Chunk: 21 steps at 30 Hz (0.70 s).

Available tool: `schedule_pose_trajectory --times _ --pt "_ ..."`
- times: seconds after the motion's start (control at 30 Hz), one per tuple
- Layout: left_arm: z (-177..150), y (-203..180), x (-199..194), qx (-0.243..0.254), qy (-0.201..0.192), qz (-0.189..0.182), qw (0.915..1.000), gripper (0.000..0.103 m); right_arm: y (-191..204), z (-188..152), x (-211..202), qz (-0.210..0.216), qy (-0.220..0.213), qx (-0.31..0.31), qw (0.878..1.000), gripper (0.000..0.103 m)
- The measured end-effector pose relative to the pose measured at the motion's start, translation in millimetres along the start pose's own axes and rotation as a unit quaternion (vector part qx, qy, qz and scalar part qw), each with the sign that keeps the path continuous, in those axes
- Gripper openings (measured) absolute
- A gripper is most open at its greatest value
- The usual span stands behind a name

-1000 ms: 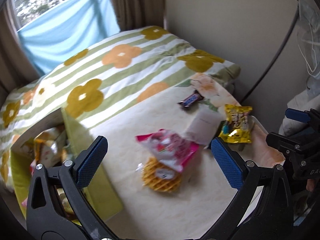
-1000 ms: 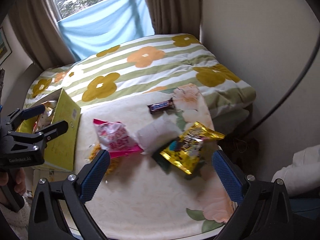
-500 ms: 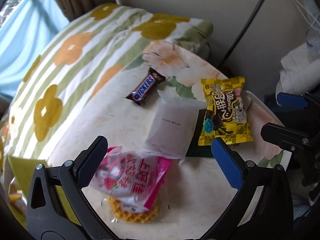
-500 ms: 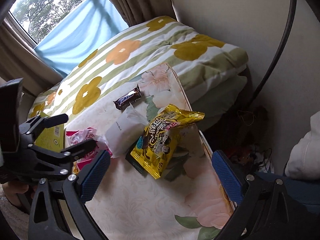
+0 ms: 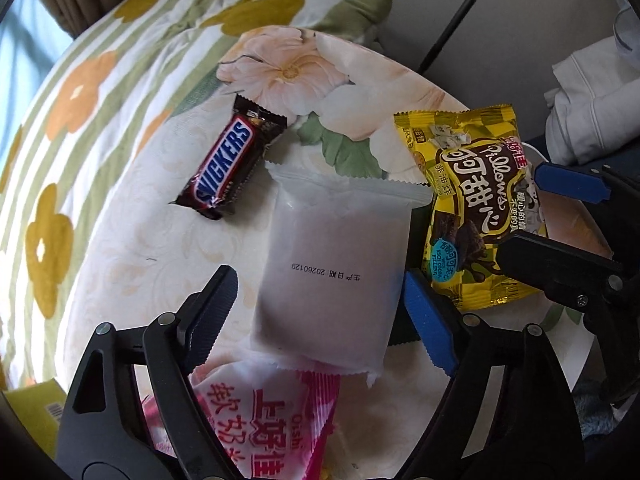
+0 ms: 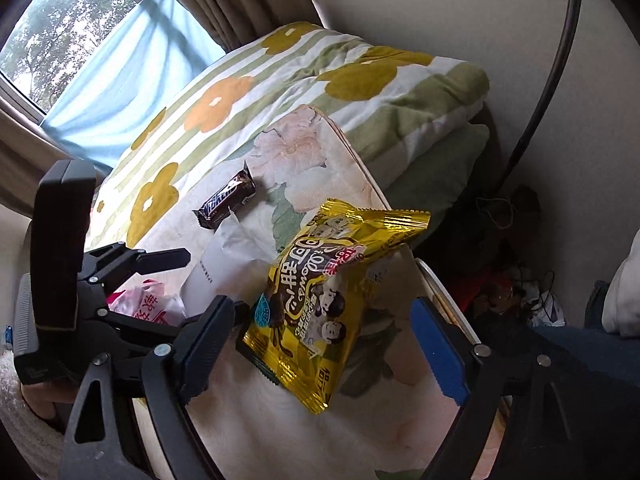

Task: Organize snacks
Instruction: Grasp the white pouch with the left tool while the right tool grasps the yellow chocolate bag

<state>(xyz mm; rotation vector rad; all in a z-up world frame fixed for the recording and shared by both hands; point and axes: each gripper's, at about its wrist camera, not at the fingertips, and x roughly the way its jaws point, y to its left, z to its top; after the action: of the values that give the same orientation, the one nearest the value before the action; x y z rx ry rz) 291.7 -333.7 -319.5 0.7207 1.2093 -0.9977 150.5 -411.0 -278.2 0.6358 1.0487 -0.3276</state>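
Bedspread [image 5: 120, 216] nearer; both hand-held grippers' jaws just closing around white packet [image 5: 332, 276], yellow bag [image 6: 320, 300].

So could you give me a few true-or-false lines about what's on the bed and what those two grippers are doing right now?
1. The Snickers bar lies clear of both grippers. True.
2. The left gripper straddles the white packet. True; its jaws have just been closing, the pads not yet pressing on it.
3. The yellow packet is already lifted off the bed. False; it lies on the cover between the open jaws of the right gripper, which have just been closing.
4. The pink packet lies on top of the white packet. False; the white packet's lower edge overlaps the pink one.
5. The Snickers bar is inside a box. False; it lies on the floral cover.
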Motion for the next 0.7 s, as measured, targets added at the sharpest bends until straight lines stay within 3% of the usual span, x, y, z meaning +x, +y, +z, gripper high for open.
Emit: schedule_pose_trajectory --times 0.13,0.23,0.63,0.7 --pt "-1 1 5 -0.001 0.004 -0.019 0.9998 0.067 4 1 7 -0.010 0.001 -0.004 1.000 0.087" --pt "-2 -1 5 0.003 -0.001 -0.013 0.9999 0.064 6 2 13 -0.009 0.006 -0.009 1.000 0.075" --pt "-8 10 0 -0.030 -0.006 -0.015 0.9994 0.061 11 2 32 -0.011 0.011 -0.013 1.000 0.074" --pt "-9 12 -2 -0.038 -0.007 -0.011 0.9992 0.061 11 3 36 -0.012 0.011 -0.015 1.000 0.070"
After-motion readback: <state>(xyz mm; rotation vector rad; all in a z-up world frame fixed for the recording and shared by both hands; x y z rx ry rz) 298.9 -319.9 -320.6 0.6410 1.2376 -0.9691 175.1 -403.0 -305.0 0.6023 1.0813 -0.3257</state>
